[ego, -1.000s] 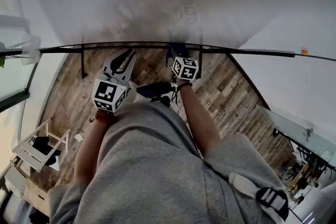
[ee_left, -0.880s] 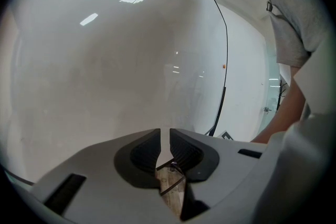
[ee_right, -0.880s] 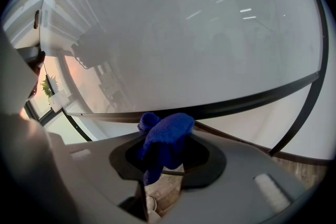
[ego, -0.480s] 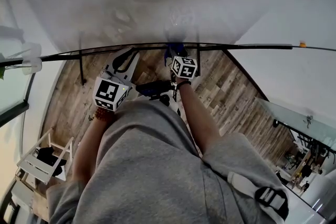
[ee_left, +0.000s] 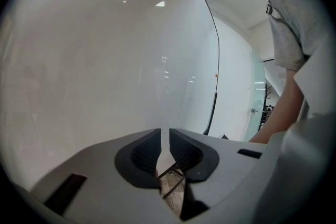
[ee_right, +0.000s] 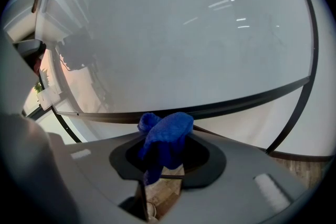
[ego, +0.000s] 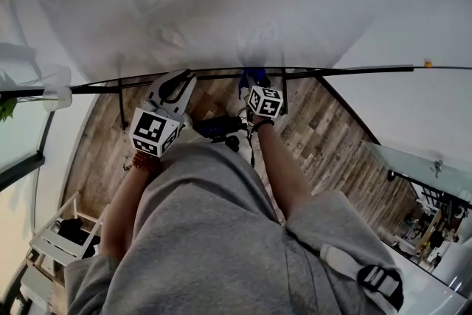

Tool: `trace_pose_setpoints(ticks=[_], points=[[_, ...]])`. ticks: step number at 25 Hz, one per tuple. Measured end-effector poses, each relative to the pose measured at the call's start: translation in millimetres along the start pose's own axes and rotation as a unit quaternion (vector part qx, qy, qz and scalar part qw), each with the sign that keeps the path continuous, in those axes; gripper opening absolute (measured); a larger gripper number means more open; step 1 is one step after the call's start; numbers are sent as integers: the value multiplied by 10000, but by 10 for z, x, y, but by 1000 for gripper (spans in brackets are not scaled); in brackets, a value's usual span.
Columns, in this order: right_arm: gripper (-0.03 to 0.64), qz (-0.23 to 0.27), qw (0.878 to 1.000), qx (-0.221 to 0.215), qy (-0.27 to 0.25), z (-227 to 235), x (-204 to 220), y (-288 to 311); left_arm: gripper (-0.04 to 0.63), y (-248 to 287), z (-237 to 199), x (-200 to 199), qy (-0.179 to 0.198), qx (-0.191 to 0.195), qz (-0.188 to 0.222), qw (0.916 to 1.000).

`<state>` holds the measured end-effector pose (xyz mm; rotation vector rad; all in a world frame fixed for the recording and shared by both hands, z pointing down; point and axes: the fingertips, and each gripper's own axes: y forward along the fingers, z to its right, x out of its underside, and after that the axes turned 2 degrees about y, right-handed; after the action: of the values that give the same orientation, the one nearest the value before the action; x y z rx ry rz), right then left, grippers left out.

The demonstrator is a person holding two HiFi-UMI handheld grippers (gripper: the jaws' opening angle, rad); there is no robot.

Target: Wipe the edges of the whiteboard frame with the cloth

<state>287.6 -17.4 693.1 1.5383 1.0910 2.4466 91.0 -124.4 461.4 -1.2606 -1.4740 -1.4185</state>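
Head view: one whiteboard [ego: 221, 4], its dark frame [ego: 354, 71] running along the bottom. I work two tools. The right tool [ee_right: 165, 150] is clamped on the single blue cloth [ee_right: 165, 136] at the frame's bottom edge. The left tool [ee_left: 164, 141], jaws nearly together and empty, sits beside the frame. I judge the wiping is under way, with the other edges left.

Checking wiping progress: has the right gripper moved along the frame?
No: the right gripper still holds the cloth at the frame's bottom edge, just left of the same upright bar.
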Motion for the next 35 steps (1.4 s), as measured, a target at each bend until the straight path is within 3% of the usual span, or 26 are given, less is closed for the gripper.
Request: trace_pose_setpoints(ticks=[3,13,35], points=[[137,22,10000,-48,-2,-125,-1,53,57,-38,-38,42,96,86,-63,9999],[137,59,9999,-33,124,-317,58,88,55,-283,-251,161,-93,-97,-55,9999],[137,36,9990,-452,-1,-1008,133,240,52,-650,-495,304,-317,-389,-11,9987]])
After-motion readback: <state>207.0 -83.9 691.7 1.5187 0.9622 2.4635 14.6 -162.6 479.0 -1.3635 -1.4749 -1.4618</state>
